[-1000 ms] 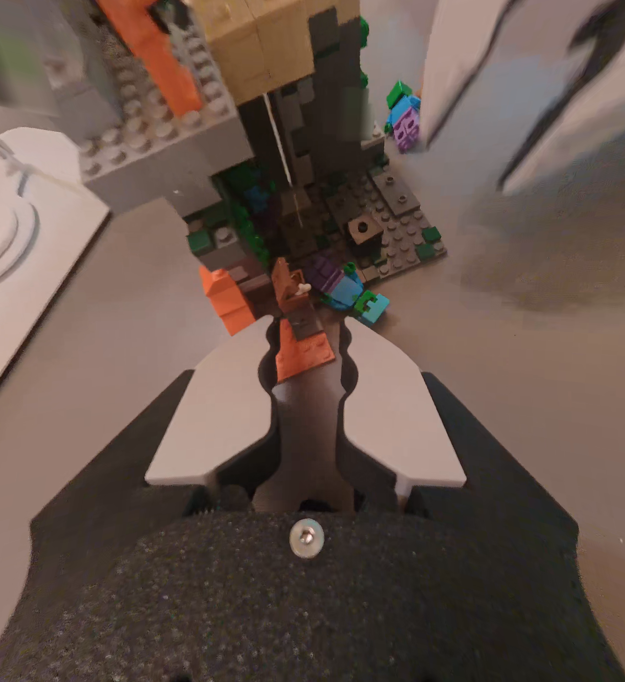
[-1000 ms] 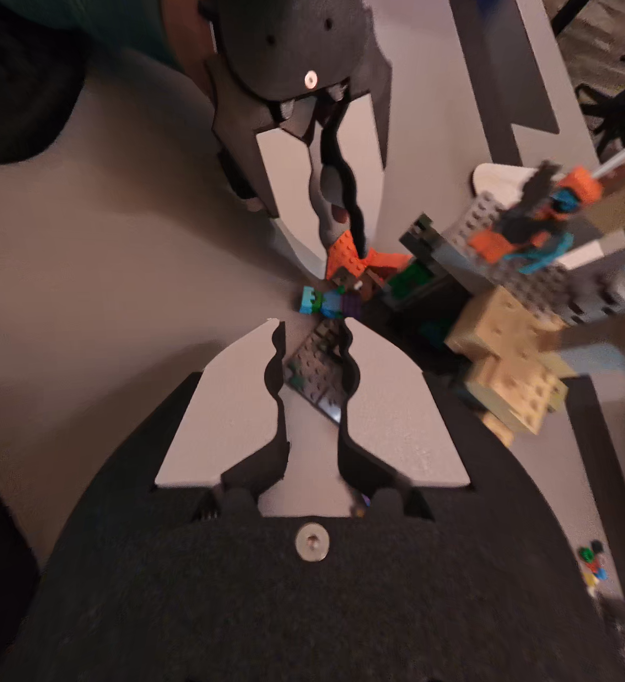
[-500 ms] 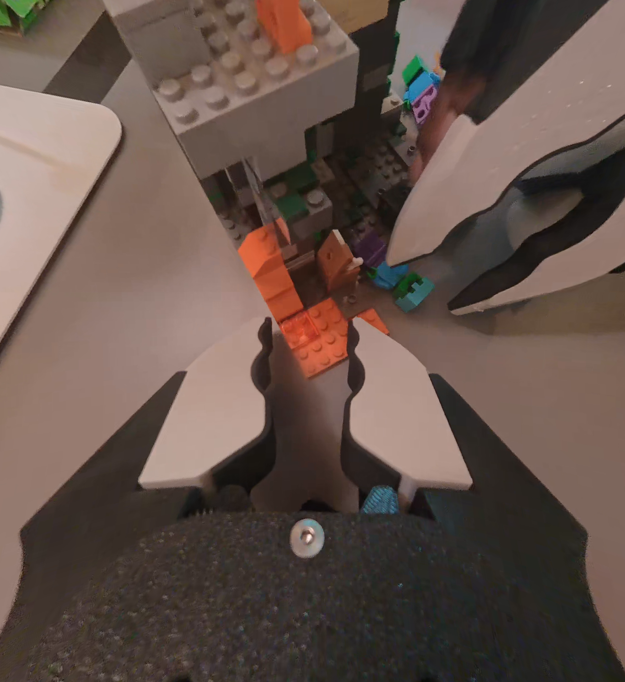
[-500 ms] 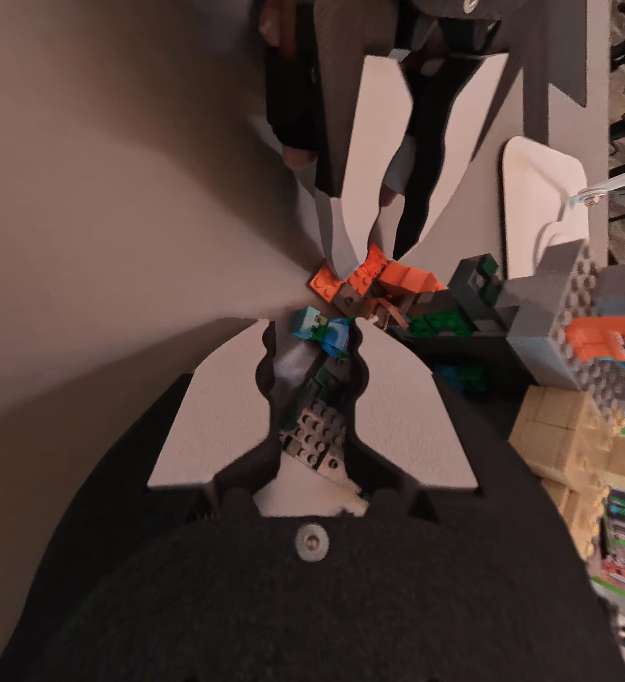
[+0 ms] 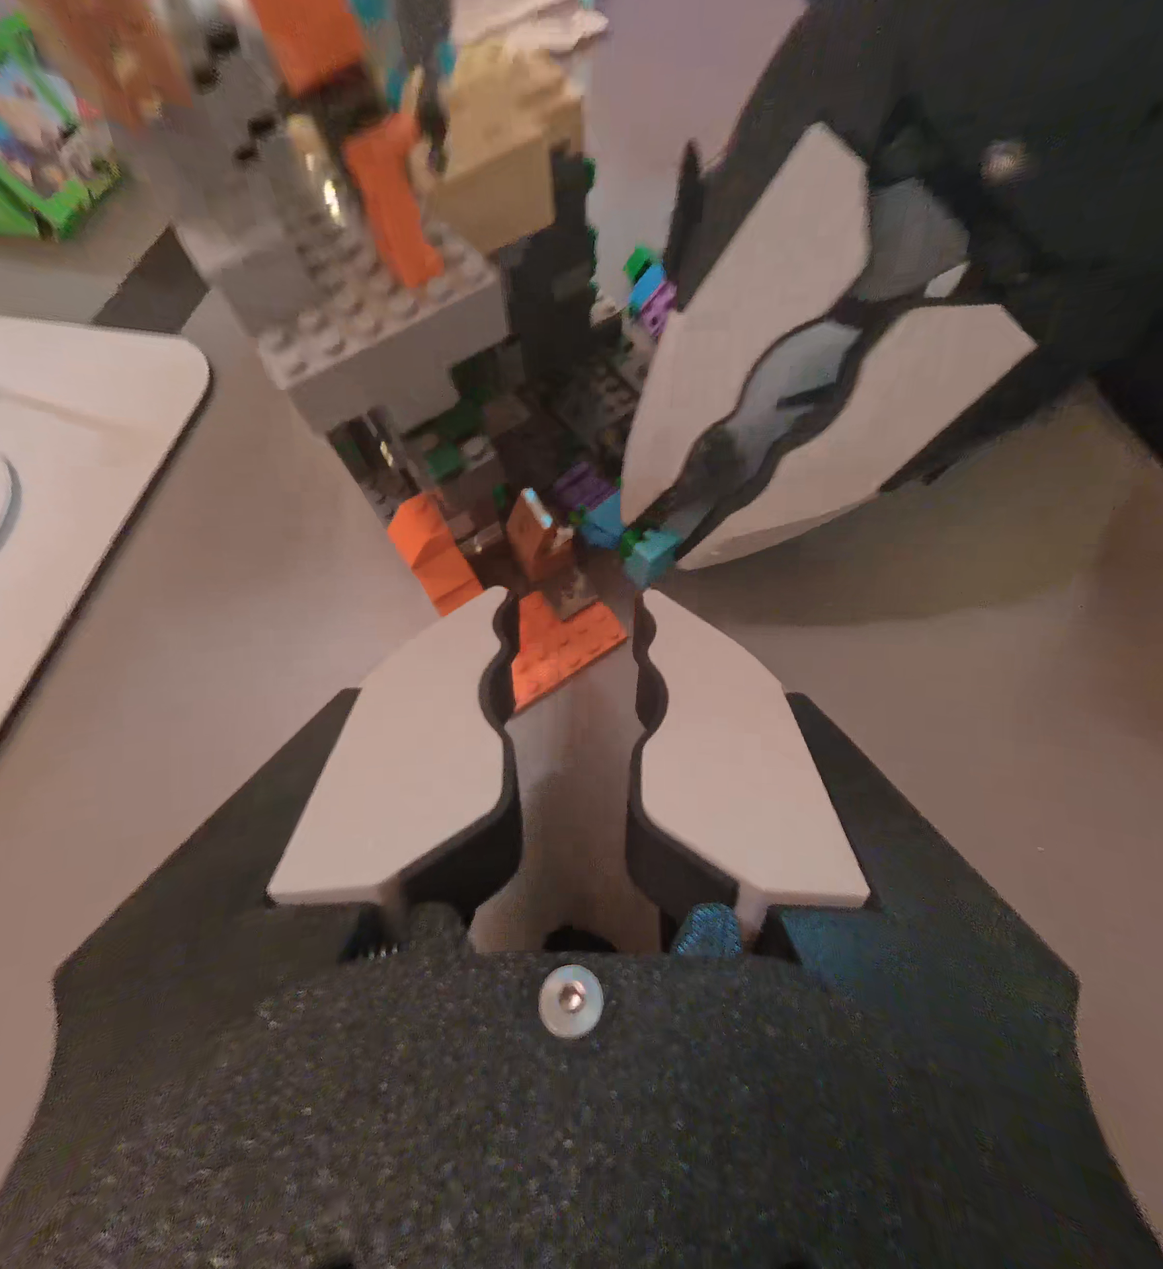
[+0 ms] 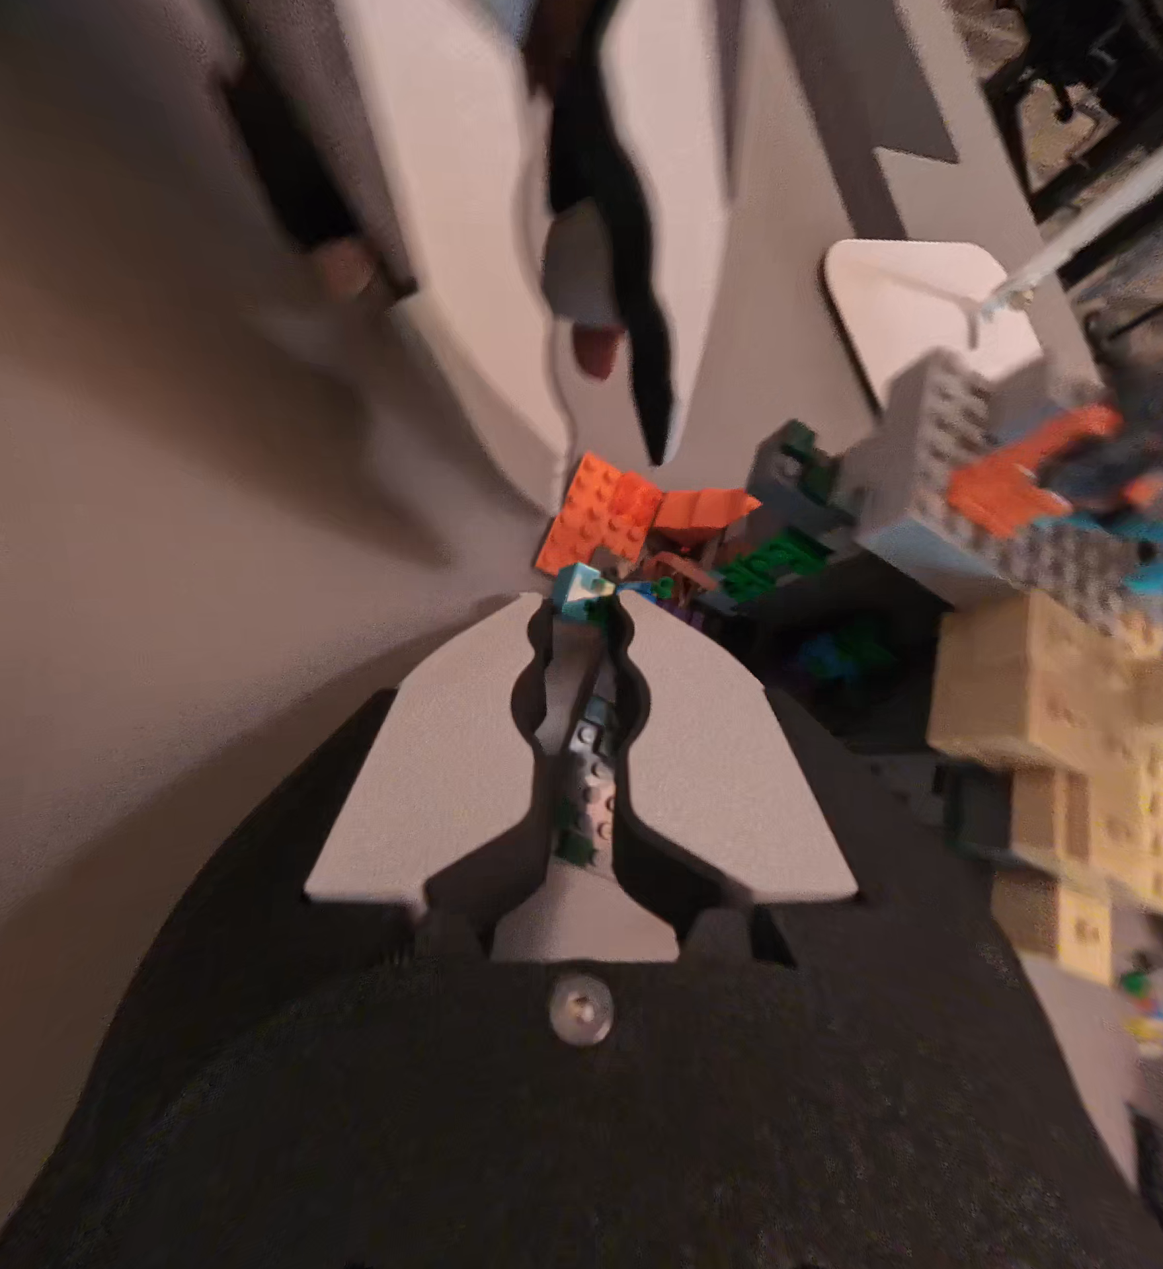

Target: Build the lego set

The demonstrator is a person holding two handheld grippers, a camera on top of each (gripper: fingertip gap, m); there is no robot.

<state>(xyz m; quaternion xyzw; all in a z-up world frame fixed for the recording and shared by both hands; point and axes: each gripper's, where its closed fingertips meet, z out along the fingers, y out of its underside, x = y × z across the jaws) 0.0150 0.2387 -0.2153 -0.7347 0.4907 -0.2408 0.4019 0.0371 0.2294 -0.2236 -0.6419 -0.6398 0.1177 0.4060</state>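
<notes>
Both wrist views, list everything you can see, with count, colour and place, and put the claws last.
Lego build: one, grey studded top with dark and green walls, table centre.
Orange plate: one, flat on the table at the build's near edge, between the left claw's tips.
Tan block stack: one, beige, on the build's far side from the left claw.
Teal-headed minifigure: one, teal, blue and purple, lying by the orange plate.
Second minifigure: one, green, blue and purple, behind the build.
White board: one, left of the build.
Green box: one, far left.
Table: one, grey.
Left claw: one, white fingers, open.
Right claw: one, white fingers, closing around the teal-headed minifigure.
</notes>
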